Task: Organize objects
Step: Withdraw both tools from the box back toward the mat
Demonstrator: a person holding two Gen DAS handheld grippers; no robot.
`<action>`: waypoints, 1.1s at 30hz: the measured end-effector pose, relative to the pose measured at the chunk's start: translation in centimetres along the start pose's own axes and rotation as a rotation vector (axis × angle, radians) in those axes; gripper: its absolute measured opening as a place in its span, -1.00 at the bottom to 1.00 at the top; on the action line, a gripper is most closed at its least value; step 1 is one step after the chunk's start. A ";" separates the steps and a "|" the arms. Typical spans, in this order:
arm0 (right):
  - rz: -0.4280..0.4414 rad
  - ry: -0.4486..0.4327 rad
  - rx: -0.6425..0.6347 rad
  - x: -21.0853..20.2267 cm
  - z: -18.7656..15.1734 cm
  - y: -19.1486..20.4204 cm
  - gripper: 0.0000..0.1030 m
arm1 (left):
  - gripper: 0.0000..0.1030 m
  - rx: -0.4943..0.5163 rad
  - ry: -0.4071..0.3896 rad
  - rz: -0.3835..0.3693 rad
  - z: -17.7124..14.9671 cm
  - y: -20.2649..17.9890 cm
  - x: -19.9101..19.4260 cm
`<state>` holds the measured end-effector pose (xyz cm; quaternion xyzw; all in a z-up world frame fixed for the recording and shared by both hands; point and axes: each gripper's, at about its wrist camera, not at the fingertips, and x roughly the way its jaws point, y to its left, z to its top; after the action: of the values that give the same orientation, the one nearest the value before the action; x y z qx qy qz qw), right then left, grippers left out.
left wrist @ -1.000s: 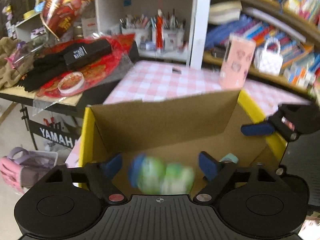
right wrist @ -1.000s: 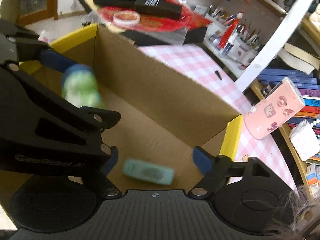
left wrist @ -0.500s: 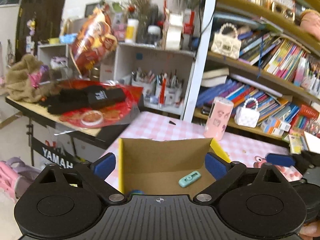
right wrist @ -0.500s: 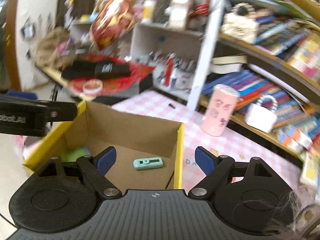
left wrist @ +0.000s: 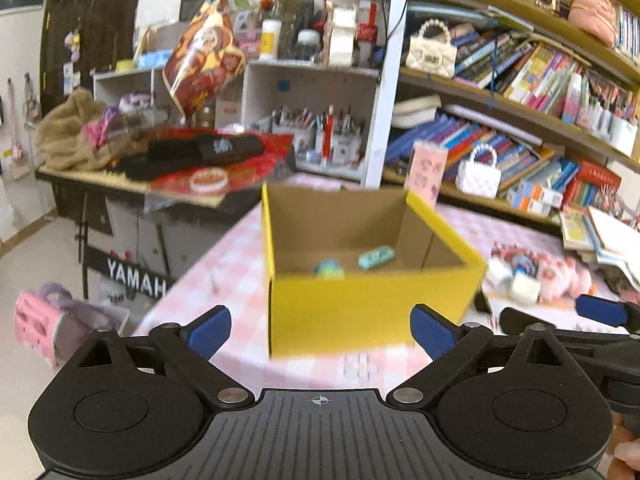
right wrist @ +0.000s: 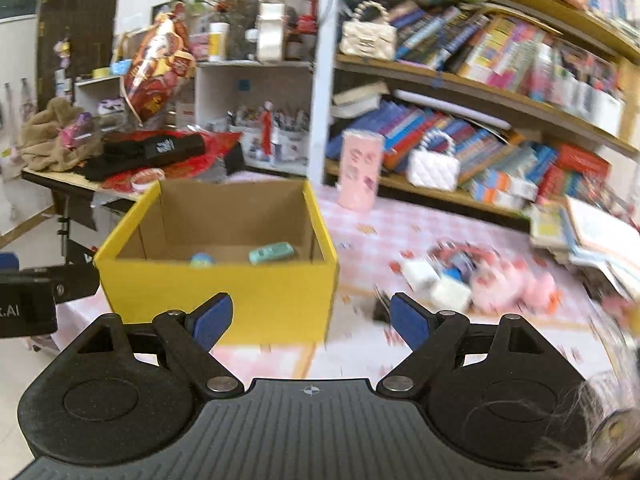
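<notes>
At the right of the frame lies a pink plush toy (right wrist: 516,284), soft and light. Both my left gripper (left wrist: 320,328) and right gripper (right wrist: 310,320) are spread apart, empty; I would pinch its middle.

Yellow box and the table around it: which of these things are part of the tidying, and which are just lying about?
Part of the job:
yellow box
teal item inside it
green-blue ball inside it
pink plush toy and white blocks on the checked tablecloth

Just lying about:
pink tumbler
white handbag
shelved books

both wrist views toward yellow box (left wrist: 372,308)
</notes>
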<state>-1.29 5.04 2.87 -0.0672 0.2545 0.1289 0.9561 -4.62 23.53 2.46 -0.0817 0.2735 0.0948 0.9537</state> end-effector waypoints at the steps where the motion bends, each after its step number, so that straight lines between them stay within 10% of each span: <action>1: -0.013 0.006 0.005 -0.5 -0.7 0.1 0.65 | 0.90 -0.003 0.013 -0.002 -0.6 0.2 -0.2; 33: -0.384 0.116 0.250 -7.7 -9.0 -7.5 0.65 | 0.91 0.257 0.158 -0.290 -6.1 -10.3 -0.9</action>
<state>-9.81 -5.55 -0.55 -0.0028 0.3054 -0.0916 0.9478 -6.14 12.19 -1.05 -0.0052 0.3428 -0.0857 0.9355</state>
